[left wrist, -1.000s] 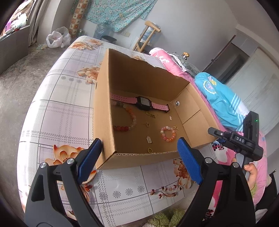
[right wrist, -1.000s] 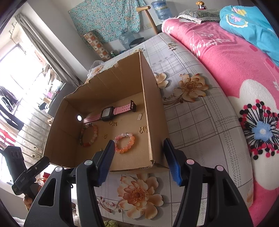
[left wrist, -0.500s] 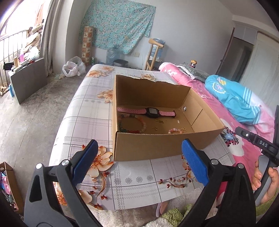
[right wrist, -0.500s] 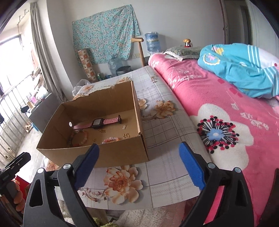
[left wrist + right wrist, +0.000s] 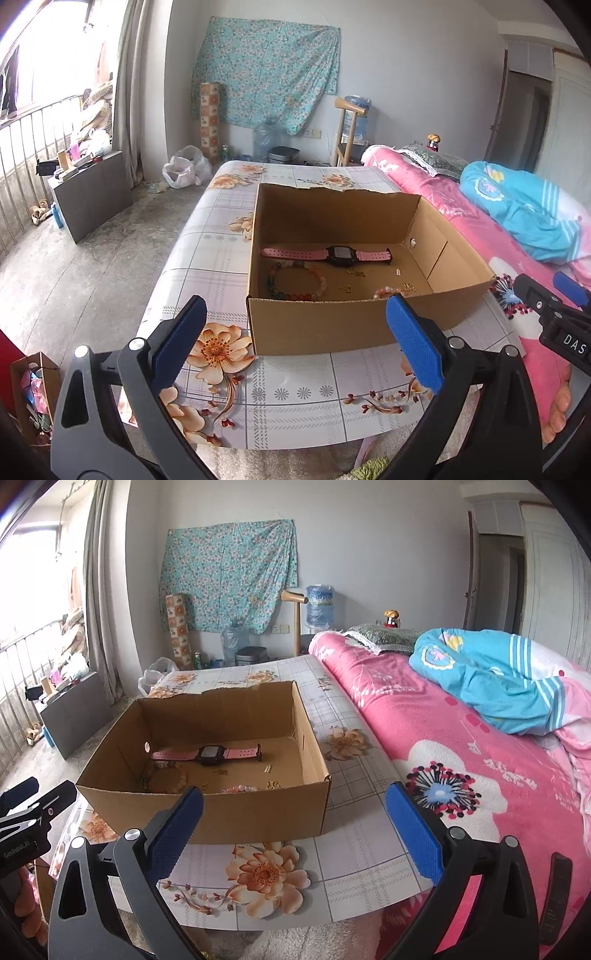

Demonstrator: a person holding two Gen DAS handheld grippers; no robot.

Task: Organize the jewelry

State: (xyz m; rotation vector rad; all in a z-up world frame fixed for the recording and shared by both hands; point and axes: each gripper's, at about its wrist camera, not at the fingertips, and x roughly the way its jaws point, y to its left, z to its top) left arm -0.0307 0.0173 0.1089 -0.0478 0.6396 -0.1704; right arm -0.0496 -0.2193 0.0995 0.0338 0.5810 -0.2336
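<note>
- We see a cardboard box (image 5: pixel 354 325) standing open-topped on the flowered worktop (image 5: pixel 207 266), just ahead of both pairs of tongs and apart from them.
- On the box floor a pink watch (image 5: pixel 327 254) lies flat near the far wall. Its strap runs crosswise to the line our tongs point along, with the dark face about midway along the strap.
- Nearer to us than the watch lies a ring of mixed-colour beads, the bead bracelet (image 5: pixel 297 282), towards the left side of the box.
- A smaller pink bracelet (image 5: pixel 388 291) lies close behind the near wall, which half hides it. A few small gold pieces (image 5: pixel 356 273) are scattered between it and the watch; we cannot tell what they are.
- Our left tongs (image 5: pixel 295 345) stand wide apart with nothing between the blue pads (image 5: pixel 413 343).
- Our right tongs (image 5: pixel 293 829) are opening, nearly at full spread, and nothing sits between them.
- To the right of the tongs lies a bed with a pink blanket (image 5: pixel 461 746).
</note>
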